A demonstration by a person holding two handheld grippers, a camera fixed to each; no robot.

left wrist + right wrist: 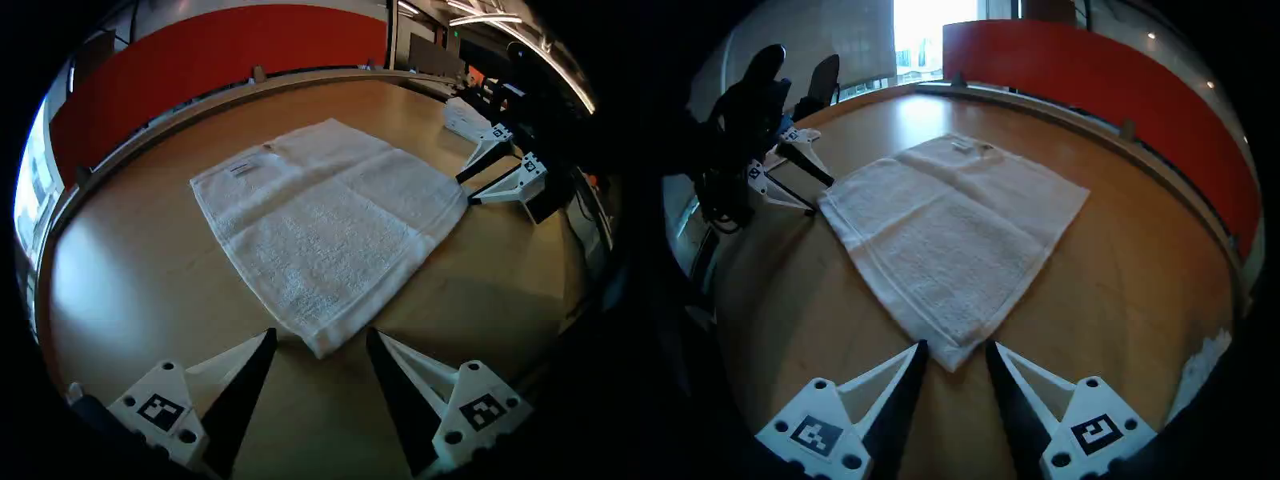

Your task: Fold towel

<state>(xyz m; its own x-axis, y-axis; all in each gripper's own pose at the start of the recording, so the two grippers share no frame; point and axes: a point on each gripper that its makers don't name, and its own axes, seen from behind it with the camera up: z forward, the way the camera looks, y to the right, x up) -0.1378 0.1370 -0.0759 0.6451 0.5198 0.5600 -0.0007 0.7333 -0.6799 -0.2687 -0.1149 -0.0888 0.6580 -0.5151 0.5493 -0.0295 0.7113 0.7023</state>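
A white towel (328, 224) lies flat on the wooden table (136, 272), folded into a rough square with a small label near its far edge. My left gripper (320, 338) is open, and the towel's near corner lies between its fingers. My right gripper (466, 190) is at the towel's right corner in the left gripper view. In the right gripper view the towel (952, 232) points another corner at me, and my right gripper (955, 348) stands open around that corner. The left gripper (822, 198) sits open at the towel's left corner there, held by a dark-sleeved hand.
A red panel (216, 56) runs along the table's far rim. Another white cloth (466, 120) lies at the far right of the table. Dark chairs (768, 72) stand beyond the table's edge near a bright window. A pale patch (1204, 364) marks the table's right edge.
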